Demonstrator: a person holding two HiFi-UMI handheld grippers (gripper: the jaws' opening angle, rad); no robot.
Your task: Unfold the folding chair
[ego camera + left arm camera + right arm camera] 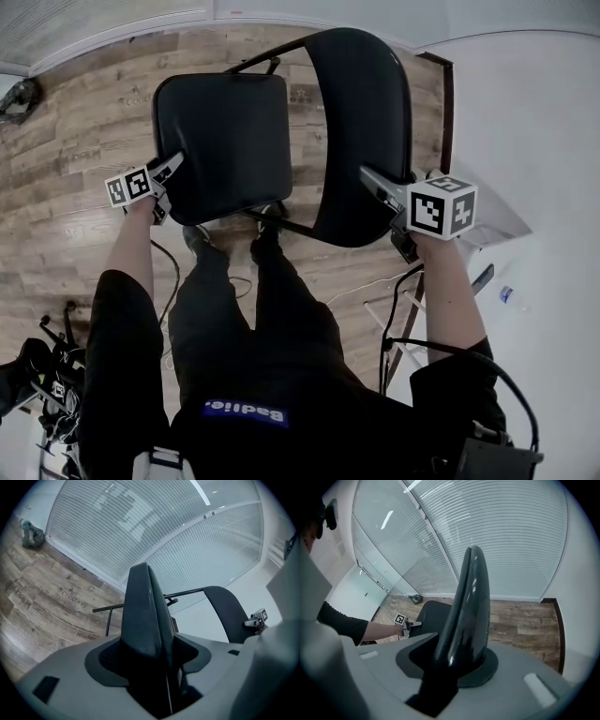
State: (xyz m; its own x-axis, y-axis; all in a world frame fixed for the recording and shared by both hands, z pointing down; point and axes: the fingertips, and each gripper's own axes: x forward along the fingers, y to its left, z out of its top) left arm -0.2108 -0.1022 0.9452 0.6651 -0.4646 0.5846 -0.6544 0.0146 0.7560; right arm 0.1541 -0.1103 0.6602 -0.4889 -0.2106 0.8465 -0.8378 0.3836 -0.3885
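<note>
Left tongs (175,166) and right tongs (371,179) both gripping.

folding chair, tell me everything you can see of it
The folding chair looks opened out on the wood-look floor beside a white wall. Its square padded seat and curved glossy backrest are black, joined by thin dark metal tubes. The seat lies roughly flat in front of the backrest. The left gripper clamps the seat's near left corner, and the right gripper clamps the backrest's edge.
</note>
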